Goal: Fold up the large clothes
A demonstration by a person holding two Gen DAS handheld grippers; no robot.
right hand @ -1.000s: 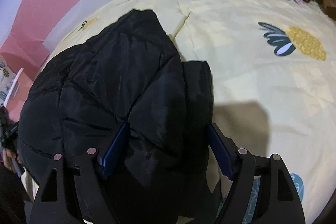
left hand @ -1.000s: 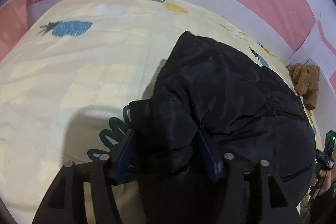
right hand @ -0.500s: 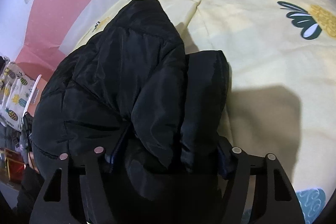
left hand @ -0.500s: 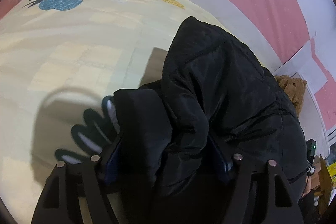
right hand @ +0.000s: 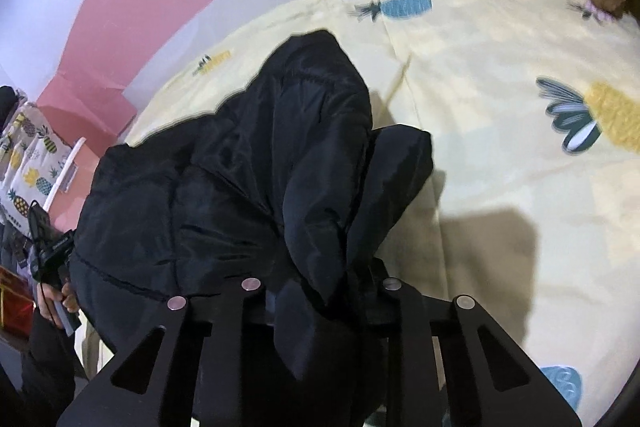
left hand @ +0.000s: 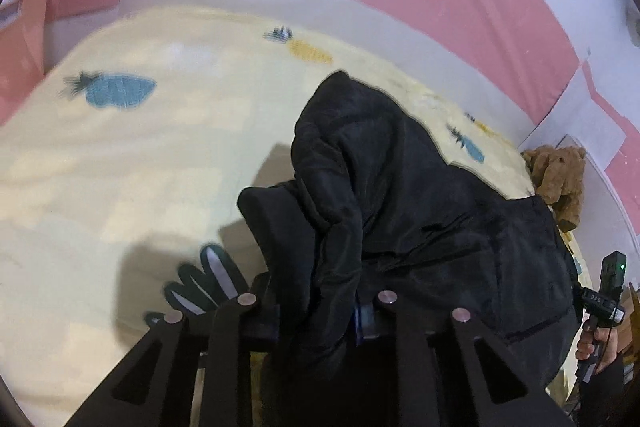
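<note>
Black quilted jacket (left hand: 400, 195) lies bunched on the bed (left hand: 120, 163), with one edge lifted off it. You are mid-fold: your left gripper (left hand: 316, 307) and right gripper (right hand: 320, 291) each pinch a thick gather of the jacket's near edge, jaws pressed onto the fabric. Both point forward over the jacket, tilted down. Next, likely carry that edge across the jacket, level, and lay it flat.

Left tool (left hand: 316, 311), right tool (right hand: 320, 301) clamped.
</note>
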